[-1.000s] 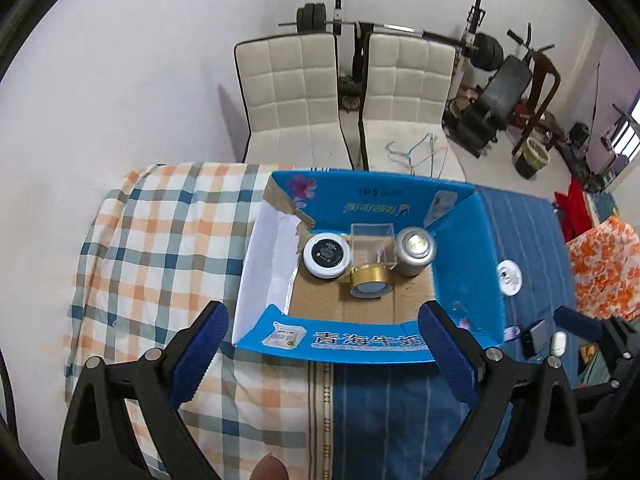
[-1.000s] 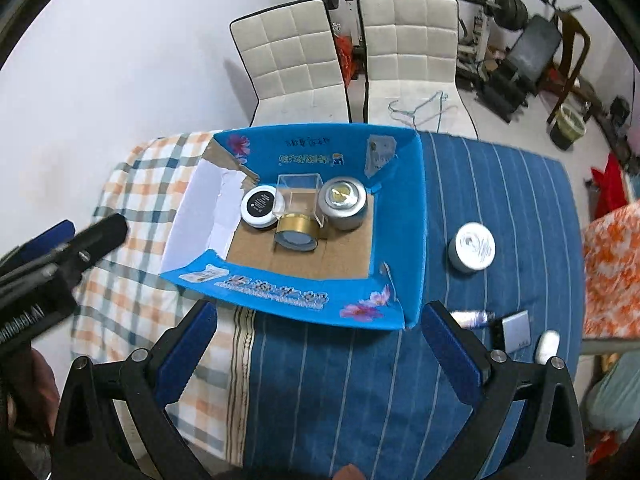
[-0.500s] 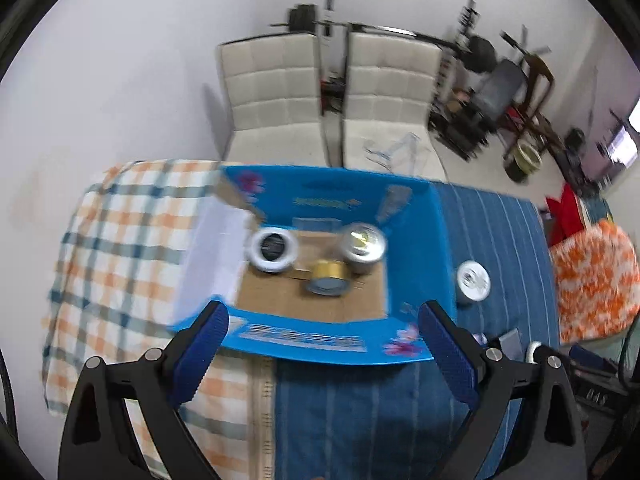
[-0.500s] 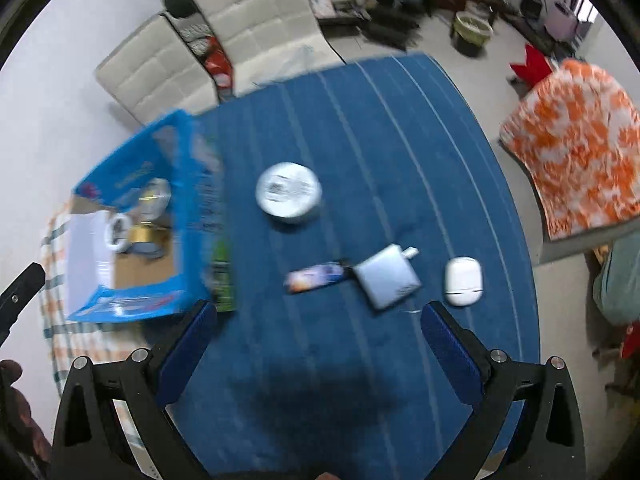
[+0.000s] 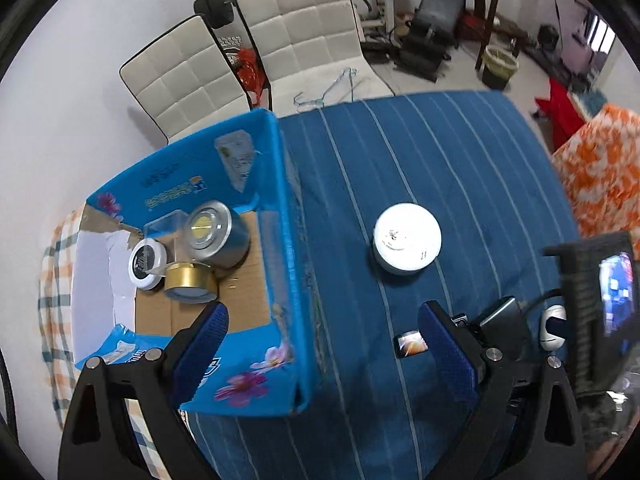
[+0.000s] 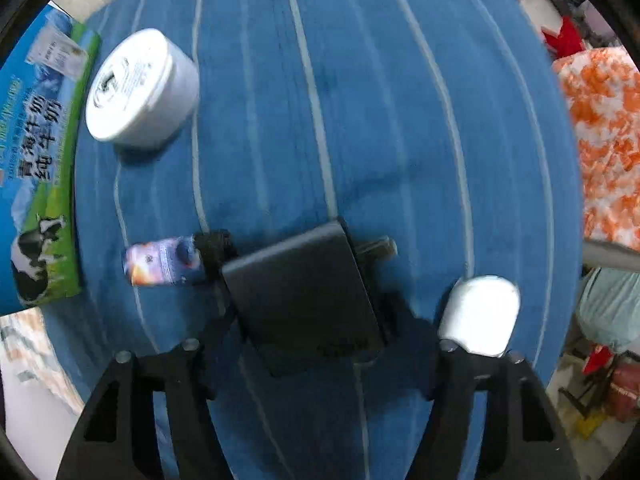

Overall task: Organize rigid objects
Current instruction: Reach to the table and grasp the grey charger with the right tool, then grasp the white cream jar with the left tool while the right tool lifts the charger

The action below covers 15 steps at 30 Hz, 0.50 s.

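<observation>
On the blue striped cloth lie a white round jar [image 5: 406,238] [image 6: 140,84], a small colourful tube [image 6: 160,262], a dark grey flat box [image 6: 304,288] and a white oval case [image 6: 480,312]. My right gripper [image 6: 308,300] points straight down over the flat box. Its jaws are closing, with a finger against each long side of the box. My left gripper [image 5: 320,344] hangs open and empty above the cloth, between the blue carton [image 5: 280,240] and the jar. The carton holds a silver tin [image 5: 216,234], a gold tin [image 5: 190,282], a white-rimmed tin [image 5: 146,264] and a clear box.
A checked cloth [image 5: 56,264] covers the table left of the carton. Two white padded chairs [image 5: 304,36] stand behind the table, with gym gear beyond. An orange-patterned fabric [image 6: 600,120] lies past the table's right edge. The right hand-held unit [image 5: 588,300] stands close to my left gripper's right finger.
Both views swung right, away from the carton. My right gripper dropped onto the dark flat box and its wide jaws closed in. My left gripper came lower, nearer the white jar.
</observation>
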Each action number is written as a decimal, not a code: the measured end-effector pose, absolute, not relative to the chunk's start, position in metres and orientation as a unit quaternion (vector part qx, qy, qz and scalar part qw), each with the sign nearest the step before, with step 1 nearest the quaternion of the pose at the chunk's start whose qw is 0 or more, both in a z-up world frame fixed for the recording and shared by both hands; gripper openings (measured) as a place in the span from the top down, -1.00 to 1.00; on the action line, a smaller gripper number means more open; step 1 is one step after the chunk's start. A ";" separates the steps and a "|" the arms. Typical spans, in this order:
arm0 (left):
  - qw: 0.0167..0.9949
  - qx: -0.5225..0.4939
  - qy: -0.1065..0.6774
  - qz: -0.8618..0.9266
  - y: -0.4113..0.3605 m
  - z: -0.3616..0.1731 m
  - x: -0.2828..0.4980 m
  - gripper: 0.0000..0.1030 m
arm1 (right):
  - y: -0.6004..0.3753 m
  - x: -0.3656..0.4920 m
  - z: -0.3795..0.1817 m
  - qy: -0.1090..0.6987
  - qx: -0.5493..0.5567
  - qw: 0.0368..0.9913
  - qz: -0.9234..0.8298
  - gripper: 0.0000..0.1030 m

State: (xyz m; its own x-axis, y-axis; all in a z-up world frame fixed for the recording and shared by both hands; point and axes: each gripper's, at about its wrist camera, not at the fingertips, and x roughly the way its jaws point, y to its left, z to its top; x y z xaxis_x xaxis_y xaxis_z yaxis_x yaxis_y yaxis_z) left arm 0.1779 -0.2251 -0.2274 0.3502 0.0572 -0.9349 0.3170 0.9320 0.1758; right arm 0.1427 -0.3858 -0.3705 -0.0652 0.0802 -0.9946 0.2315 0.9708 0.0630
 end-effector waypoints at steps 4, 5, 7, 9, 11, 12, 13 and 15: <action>0.797 0.168 0.576 -0.072 -0.234 -0.237 0.182 -0.89 | -0.408 0.142 -0.363 0.720 0.137 0.677 -0.065 -0.14; 0.796 0.166 0.578 -0.072 -0.236 -0.238 0.183 -0.89 | -0.417 0.143 -0.358 0.714 0.144 0.682 -0.068 -0.10; 0.794 0.155 0.583 -0.075 -0.240 -0.240 0.187 -0.89 | -0.435 0.146 -0.349 0.702 0.165 0.689 -0.072 -0.10; 0.793 0.144 0.587 -0.081 -0.247 -0.242 0.194 -0.89 | -0.452 0.149 -0.346 0.694 0.179 0.693 -0.078 -0.10; 0.790 0.132 0.593 -0.086 -0.255 -0.248 0.203 -0.89 | -0.469 0.153 -0.350 0.692 0.187 0.692 -0.089 -0.10; 0.787 0.124 0.598 -0.085 -0.259 -0.252 0.209 -0.89 | -0.479 0.156 -0.356 0.692 0.192 0.689 -0.096 -0.10; 0.783 0.111 0.605 -0.088 -0.264 -0.259 0.216 -0.89 | -0.484 0.159 -0.359 0.693 0.193 0.688 -0.098 -0.10; 0.771 0.080 0.625 -0.094 -0.270 -0.274 0.231 -0.93 | -0.491 0.164 -0.365 0.694 0.197 0.685 -0.100 -0.10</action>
